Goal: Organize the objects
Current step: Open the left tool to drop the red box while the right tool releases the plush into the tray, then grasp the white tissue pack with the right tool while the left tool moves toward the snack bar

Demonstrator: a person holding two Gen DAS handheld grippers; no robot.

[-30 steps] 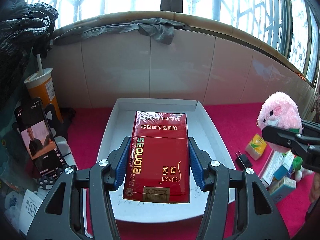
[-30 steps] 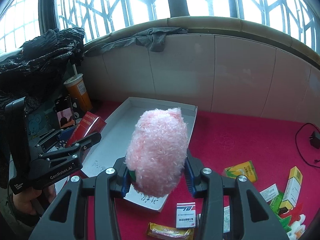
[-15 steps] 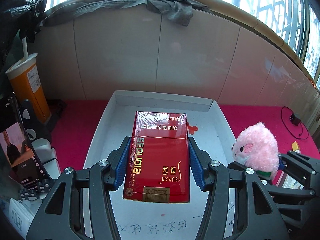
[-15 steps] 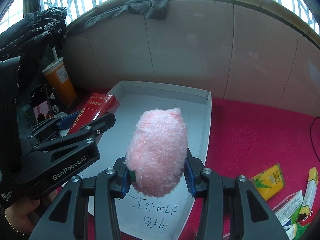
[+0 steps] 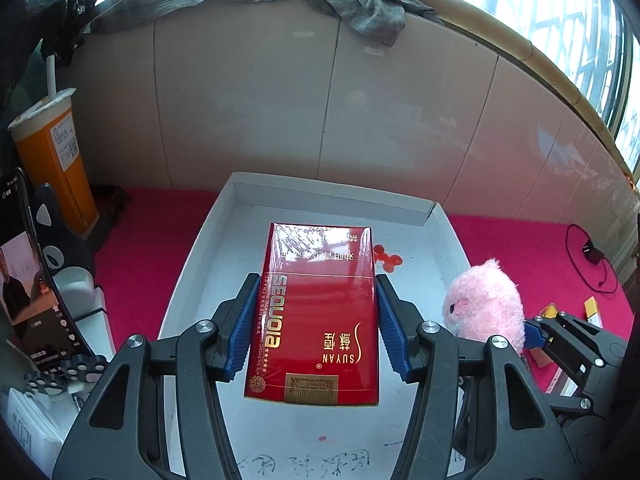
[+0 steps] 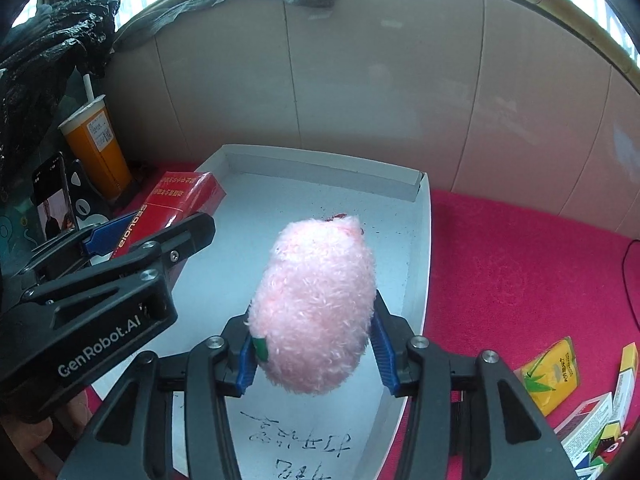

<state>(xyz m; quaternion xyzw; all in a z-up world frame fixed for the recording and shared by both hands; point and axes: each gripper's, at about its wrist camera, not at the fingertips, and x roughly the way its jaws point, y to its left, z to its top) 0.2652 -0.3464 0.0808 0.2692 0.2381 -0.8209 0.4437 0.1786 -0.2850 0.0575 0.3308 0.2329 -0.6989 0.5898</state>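
A red carton (image 5: 316, 320) lettered SEQUOIA lies lengthwise between the blue pads of my left gripper (image 5: 316, 280), over the white tray (image 5: 328, 200). Both pads still touch its sides while the jaws start opening. The right wrist view shows that carton (image 6: 176, 200) held above the tray's left edge. My right gripper (image 6: 312, 320) is opening around a pink plush toy (image 6: 316, 304). The fur brushes the left pad, with a thin gap at the right pad. In the left wrist view the plush toy (image 5: 484, 304) stands at the tray's right side.
An orange drink cup (image 5: 52, 160) with a straw and a phone on a stand (image 5: 24, 280) crowd the tray's left. A yellow packet (image 6: 548, 372) and several small boxes lie on the red cloth at right, a black cable (image 5: 588, 256) beyond. A tiled wall closes the back.
Both grippers came in lower over the tray and closer together. The right jaws widened, so the plush is no longer squeezed. The red carton kept its place between the left pads.
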